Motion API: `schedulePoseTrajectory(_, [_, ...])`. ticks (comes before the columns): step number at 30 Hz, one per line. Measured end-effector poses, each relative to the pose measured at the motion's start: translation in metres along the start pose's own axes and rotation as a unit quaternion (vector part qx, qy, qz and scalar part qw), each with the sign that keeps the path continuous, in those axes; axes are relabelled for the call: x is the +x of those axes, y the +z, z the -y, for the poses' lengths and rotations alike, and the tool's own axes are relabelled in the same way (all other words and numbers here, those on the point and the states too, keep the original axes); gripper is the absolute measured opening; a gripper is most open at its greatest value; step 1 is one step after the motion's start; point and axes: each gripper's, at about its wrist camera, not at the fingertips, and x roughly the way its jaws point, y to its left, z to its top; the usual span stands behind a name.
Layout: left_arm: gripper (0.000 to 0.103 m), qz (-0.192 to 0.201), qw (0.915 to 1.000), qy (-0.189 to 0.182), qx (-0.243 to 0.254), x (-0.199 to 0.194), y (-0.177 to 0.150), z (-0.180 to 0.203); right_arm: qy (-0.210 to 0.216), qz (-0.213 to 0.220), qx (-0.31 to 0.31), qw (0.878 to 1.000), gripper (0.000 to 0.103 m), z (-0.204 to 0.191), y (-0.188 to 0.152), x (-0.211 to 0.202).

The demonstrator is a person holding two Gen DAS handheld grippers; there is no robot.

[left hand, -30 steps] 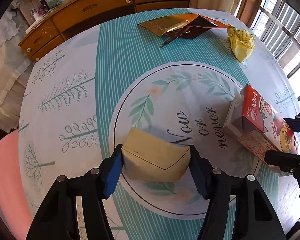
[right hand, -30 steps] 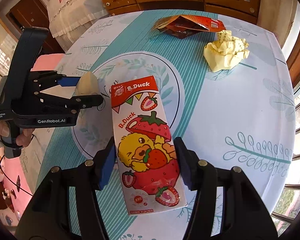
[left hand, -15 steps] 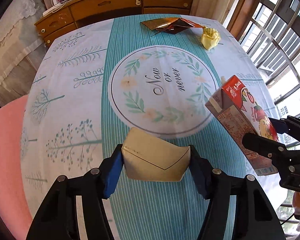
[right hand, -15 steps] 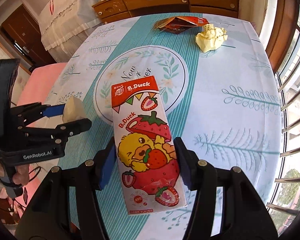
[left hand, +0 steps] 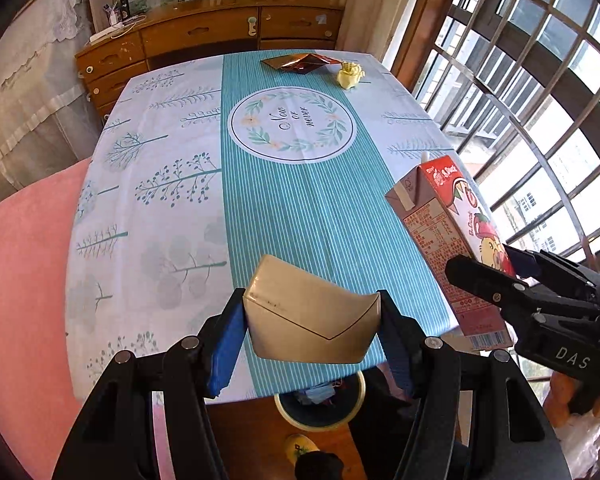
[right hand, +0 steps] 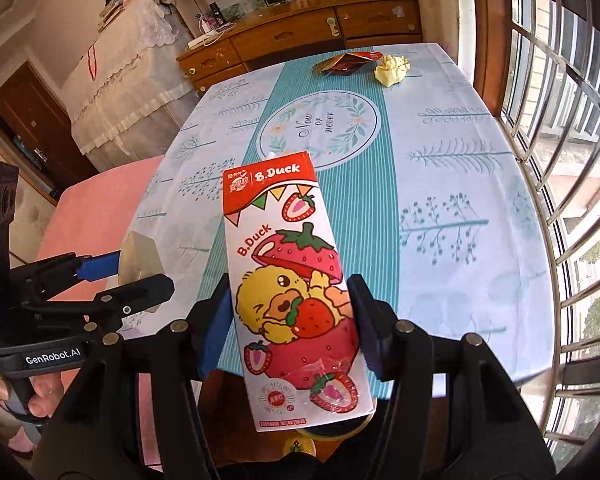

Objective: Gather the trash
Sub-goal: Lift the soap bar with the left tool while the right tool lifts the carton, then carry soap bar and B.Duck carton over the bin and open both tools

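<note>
Left gripper (left hand: 312,320) clamped on a beige, shiny, flattened pouch with a dark V-shaped seam (left hand: 312,316), blue pads pressed to both of its sides, held in the air past the near edge of the table covered by a white-and-teal cloth printed with trees and a round wreath (left hand: 300,200). Right gripper (right hand: 294,316) clamped on a tall red-and-white B.Duck drink carton with a yellow duck and strawberries (right hand: 292,280), tilted, top end toward the table, also lifted off the cloth at the near edge. Seen from the left wrist, same carton (left hand: 448,236) up beside the table's near right corner, pinched low down by the black fingers. Seen from the right wrist, same pouch (right hand: 138,264) at the table's near left corner, gripped in the other tool, a hand (right hand: 20,392) on its handle. On the table's far end, resting on the cloth: a crumpled brown-and-red foil wrapper (left hand: 300,63) and, just beside it toward the window, a crumpled pale yellow paper ball (left hand: 350,75). Below the table's near edge, on the brown floor: a round bin with a cream rim and dark inside (left hand: 320,404), bits of blue and other scraps in it, directly under the held pouch. Left of the table, a pink cushioned seat (left hand: 24,280). Beyond the table's far end, a wooden sideboard with drawers (left hand: 204,36).
</note>
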Motion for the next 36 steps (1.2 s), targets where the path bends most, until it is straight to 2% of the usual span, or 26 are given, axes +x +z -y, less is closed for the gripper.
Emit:
schedulePoseTrajectory(3, [0.063, 0.0, 0.9999, -0.006, 0.008, -0.019, -0.033, 0.005, 0.001, -0.002, 0.006, 1.0, 0.053, -0.016, -0.037, -0.015])
schedulePoseTrajectory(7, [0.063, -0.011, 0.9997, -0.015, 0.015, -0.033, -0.076, 0.015, 0.0, -0.027, 0.011, 1.0, 0.053, -0.031, -0.084, -0.026])
schedulePoseTrajectory(17, [0.063, -0.074, 0.9968, -0.025, -0.017, -0.004, -0.16, 0.036, -0.004, -0.097, 0.022, 0.995, 0.053, -0.022, -0.176, -0.025])
schedulePoseTrajectory(22, [0.063, -0.11, 0.9927, -0.017, -0.046, 0.039, -0.19, 0.038, -0.001, -0.138, 0.034, 0.99, 0.053, 0.003, -0.211, 0.006])
schedulePoseTrajectory(27, [0.063, -0.129, 0.9892, 0.004, -0.069, 0.092, -0.222, 0.035, 0.0, -0.175, 0.059, 0.983, 0.053, 0.034, -0.243, 0.051])
schedulePoseTrajectory(36, [0.063, -0.168, 0.9808, 0.032, -0.094, 0.2, -0.262, 0.021, -0.012, -0.229, 0.112, 0.967, 0.053, 0.086, -0.294, 0.156])
